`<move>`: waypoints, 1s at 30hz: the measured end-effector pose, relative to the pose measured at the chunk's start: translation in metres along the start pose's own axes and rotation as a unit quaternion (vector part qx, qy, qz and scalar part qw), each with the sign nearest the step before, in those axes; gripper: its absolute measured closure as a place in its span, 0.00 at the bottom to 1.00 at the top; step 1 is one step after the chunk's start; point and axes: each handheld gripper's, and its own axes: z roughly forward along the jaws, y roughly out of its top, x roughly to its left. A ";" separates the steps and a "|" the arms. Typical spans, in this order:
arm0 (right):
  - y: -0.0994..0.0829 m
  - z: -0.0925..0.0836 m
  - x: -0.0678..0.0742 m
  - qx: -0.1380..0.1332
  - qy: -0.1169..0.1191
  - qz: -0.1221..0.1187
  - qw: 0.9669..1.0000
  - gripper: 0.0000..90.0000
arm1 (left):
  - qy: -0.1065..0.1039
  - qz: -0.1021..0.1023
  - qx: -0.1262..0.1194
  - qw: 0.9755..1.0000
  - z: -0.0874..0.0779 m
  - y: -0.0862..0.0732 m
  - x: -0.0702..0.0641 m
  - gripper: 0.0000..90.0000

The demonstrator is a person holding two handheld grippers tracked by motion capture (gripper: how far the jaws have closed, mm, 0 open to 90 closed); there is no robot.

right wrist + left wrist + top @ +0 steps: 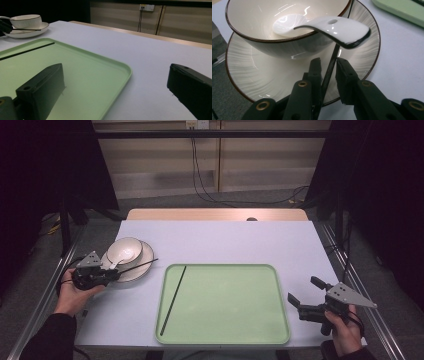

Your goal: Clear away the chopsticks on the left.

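The left claw (114, 274) sits at the left side of the worktop (220, 240), just in front of a stacked plate (142, 265) and bowl (125, 250). In the left gripper view, a thin black chopstick (329, 70) runs up between this claw's two pads; the pads stand close on either side of it, the left one against it, while a thin sliver of gap shows at the right one, so I cannot tell whether the grip is fully clenched. The chopstick lies across the near rim of the plate. In the high view its long axis runs from the claw out to the right and slightly away from the person, with its free tip past the plate's right edge, pointing toward the green tray (280, 330).

A white ceramic soup spoon (332, 26) rests in the bowl, its handle hanging over the bowl's rim toward the left claw, just above the chopstick.

A second chopstick (173, 300) lies flat inside the tray near its left edge. Its long axis runs from the tray's near left corner toward the far edge, leaning a little to the right.

The right claw (302, 295) hovers at the right of the tray, released, its jaws spread wide with nothing between them, aimed across the tray toward the crockery.
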 end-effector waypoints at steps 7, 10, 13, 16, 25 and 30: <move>-0.001 0.000 -0.001 0.003 -0.002 0.002 1.000 0.01 | -0.017 0.006 0.008 1.000 0.001 0.003 0.000 0.87; -0.001 0.001 -0.002 0.011 -0.001 0.008 1.000 0.01 | -0.020 0.010 0.006 1.000 0.001 0.003 0.000 0.88; -0.001 0.000 -0.002 0.010 -0.002 0.011 1.000 0.01 | -0.028 0.017 0.006 0.999 0.001 0.004 -0.001 0.91; -0.001 0.000 -0.002 0.009 0.000 0.008 1.000 0.01 | -0.027 0.013 0.007 1.000 0.002 0.005 -0.001 0.92; -0.001 -0.001 -0.001 0.010 0.003 0.007 1.000 0.01 | -0.040 -0.001 0.005 0.999 -0.002 0.006 -0.004 0.96; -0.001 0.000 -0.002 0.010 0.001 0.009 1.000 0.01 | -0.044 -0.013 -0.003 0.999 -0.008 0.006 -0.005 0.96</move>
